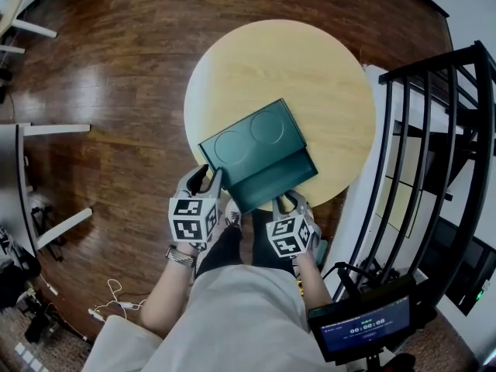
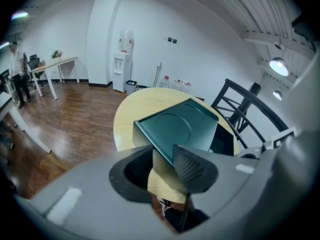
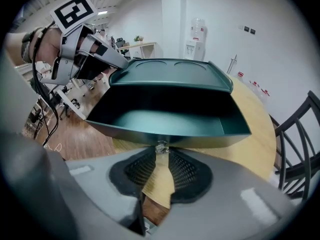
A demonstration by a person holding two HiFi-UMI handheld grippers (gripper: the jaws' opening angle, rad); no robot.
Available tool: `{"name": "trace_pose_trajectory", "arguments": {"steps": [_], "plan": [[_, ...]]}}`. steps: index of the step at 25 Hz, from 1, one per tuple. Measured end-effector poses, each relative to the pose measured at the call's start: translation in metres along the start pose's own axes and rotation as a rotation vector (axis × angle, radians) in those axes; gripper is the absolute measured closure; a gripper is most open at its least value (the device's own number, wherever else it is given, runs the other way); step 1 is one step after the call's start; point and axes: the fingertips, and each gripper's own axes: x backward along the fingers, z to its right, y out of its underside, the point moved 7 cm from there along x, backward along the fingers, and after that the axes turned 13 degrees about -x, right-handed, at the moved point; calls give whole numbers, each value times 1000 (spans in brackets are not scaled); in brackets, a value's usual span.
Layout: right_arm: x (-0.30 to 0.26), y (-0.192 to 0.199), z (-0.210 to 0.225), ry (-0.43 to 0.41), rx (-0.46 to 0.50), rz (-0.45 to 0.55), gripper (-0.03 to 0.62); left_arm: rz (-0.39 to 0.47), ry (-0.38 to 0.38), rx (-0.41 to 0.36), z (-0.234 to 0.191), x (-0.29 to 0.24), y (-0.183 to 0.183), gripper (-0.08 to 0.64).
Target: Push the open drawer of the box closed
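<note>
A dark green box (image 1: 256, 134) lies on the round wooden table (image 1: 310, 68), its drawer (image 1: 271, 180) pulled out toward me. In the left gripper view the near left corner of the box (image 2: 182, 126) stands between the jaws of my left gripper (image 2: 160, 169), which looks open around it. That gripper (image 1: 203, 178) sits at the same corner in the head view. My right gripper (image 3: 161, 152) is shut on the small silver knob (image 3: 161, 147) at the middle of the drawer (image 3: 165, 119) front. In the head view it (image 1: 288, 202) is at the table's near edge.
A black metal chair (image 1: 434, 130) stands close to the table's right side. A small screen (image 1: 364, 324) is mounted low right. Wooden floor surrounds the table. Far off are a desk (image 2: 55, 64), a water dispenser (image 2: 122, 71) and a standing person (image 2: 17, 74).
</note>
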Motion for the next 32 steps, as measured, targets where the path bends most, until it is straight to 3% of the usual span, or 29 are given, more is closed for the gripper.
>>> {"name": "trace_pose_trajectory", "arguments": {"steps": [12,23,32], "plan": [[-4,-17,-5,-50,-63,11,506,3,8,21,-3,5,4,423],[-10,-42,-7,-78,-55,32,508,-1,44,114,-6,9,3,425],[-15,-56,-8,-91,-62,44,508,-7,42,111,-4,10,2,421]]}}
